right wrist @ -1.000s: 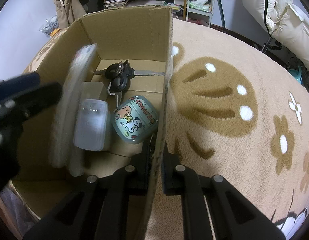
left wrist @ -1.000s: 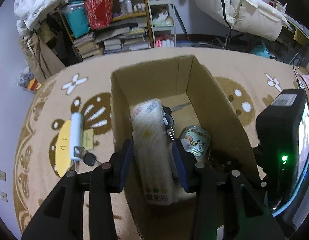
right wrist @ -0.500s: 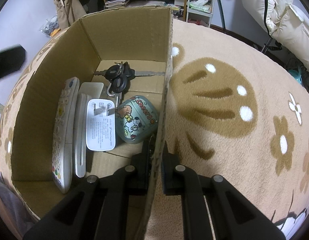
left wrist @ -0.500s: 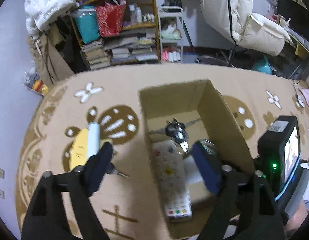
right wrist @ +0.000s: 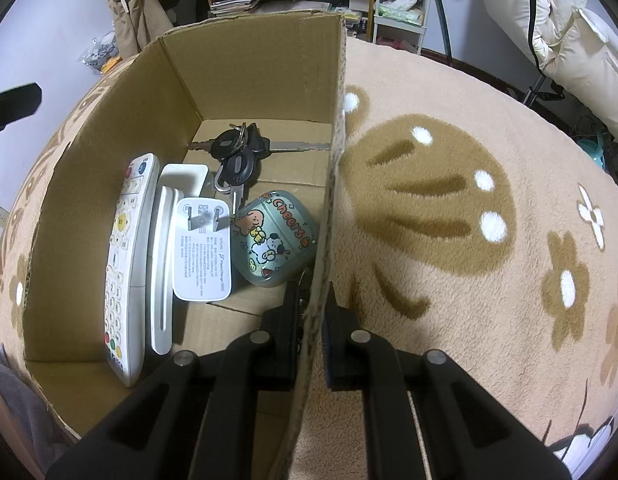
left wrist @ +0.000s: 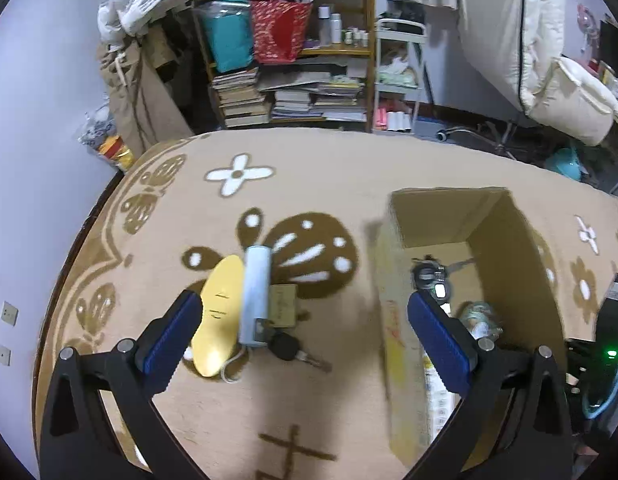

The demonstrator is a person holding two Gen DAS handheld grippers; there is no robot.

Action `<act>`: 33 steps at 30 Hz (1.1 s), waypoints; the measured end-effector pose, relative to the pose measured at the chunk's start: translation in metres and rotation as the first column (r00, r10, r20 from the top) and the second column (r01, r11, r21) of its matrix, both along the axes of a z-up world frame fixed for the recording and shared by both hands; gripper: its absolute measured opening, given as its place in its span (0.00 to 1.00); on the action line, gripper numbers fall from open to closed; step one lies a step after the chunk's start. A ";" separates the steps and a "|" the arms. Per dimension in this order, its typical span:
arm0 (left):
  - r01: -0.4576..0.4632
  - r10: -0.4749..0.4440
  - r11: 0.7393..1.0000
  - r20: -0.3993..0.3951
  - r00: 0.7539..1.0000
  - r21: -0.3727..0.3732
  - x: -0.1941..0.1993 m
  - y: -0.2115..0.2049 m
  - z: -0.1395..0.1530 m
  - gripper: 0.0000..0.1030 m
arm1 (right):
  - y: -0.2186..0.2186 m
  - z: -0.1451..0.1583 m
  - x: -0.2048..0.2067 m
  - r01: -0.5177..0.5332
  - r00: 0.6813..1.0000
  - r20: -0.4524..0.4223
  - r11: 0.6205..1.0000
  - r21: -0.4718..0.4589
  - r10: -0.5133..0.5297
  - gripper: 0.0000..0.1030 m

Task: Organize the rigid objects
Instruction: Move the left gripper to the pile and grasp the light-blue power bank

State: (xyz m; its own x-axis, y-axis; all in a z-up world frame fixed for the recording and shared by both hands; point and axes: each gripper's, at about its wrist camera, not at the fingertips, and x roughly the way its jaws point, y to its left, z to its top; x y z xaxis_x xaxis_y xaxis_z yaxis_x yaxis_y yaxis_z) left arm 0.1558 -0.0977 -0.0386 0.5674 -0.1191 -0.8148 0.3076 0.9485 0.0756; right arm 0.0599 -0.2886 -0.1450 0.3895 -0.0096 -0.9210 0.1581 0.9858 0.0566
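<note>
Your left gripper hangs above the patterned rug with its blue-padded fingers spread wide and nothing between them. Between and just ahead of those fingers lie the things still outside the box: a white cylinder resting across a yellow oval piece, a small tan card just beside it, and a black-headed key nearest the gripper, touching the cylinder's lower end. The right-hand finger overlaps the near left wall of the cardboard box, which stands on the rug to the right of that cluster. Your right gripper is clamped on the box's right wall, one finger inside and one outside, pressed against the cardboard. Inside the box, from left to right, lie a white remote control along the left wall, a slim white device on its edge, a white charger plug with prongs up, and a green cartoon earbud case; a bunch of keys sits at the far end.
</note>
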 end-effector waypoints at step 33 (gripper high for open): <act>-0.165 0.167 0.986 -0.169 0.971 0.026 0.077 0.045 -0.116 0.50 | 0.000 -0.001 0.000 0.000 1.000 0.000 1.000 0.001 0.000 0.11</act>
State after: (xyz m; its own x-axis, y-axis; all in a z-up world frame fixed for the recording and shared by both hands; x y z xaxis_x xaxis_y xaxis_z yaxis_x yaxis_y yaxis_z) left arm 0.2325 -0.0523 -0.1544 0.4311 -0.0248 -0.9020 0.1552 0.9868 0.0470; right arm 0.0601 -0.2886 -0.1460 0.3891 -0.0084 -0.9212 0.1579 0.9858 0.0578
